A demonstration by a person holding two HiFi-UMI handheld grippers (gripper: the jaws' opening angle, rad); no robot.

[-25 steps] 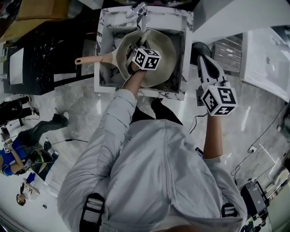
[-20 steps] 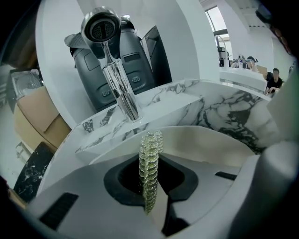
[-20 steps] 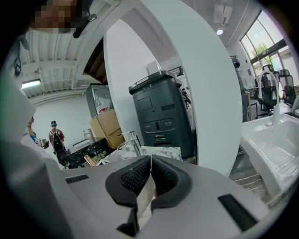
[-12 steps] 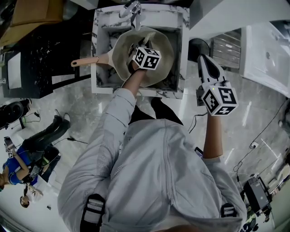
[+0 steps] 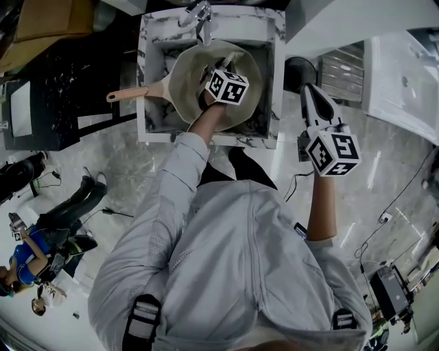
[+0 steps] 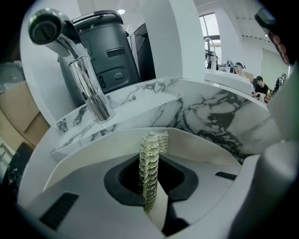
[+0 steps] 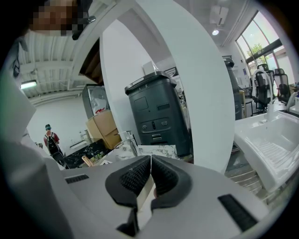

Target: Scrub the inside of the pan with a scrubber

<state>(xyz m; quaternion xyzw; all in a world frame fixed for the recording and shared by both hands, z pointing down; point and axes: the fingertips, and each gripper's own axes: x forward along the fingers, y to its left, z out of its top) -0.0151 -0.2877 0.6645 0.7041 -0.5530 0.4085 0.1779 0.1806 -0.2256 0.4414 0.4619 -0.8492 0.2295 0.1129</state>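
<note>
A cream pan [image 5: 185,75] with a pinkish handle [image 5: 134,92] lies in the marble sink [image 5: 152,48]. My left gripper [image 5: 214,68] reaches down into the pan, its marker cube over the pan's middle. In the left gripper view the jaws are shut on a glittery mesh scrubber [image 6: 150,163], which stands up in front of the pan's pale inner wall [image 6: 201,147]. Whether the scrubber touches the pan is hidden. My right gripper [image 5: 306,92] hangs to the right of the sink, away from the pan. Its ribbed pads [image 7: 161,177] are pressed together with nothing between them.
A chrome faucet [image 6: 88,88] rises at the sink's back edge [image 5: 199,14]. A dark grey bin [image 7: 161,114] stands beyond the sink. A white basin [image 5: 405,82] lies at the right, a black counter [image 5: 68,82] at the left. A person [image 5: 34,257] is on the floor at the lower left.
My left gripper with the scrubber has shifted slightly to the right inside the pan. The right gripper has hardly moved.
</note>
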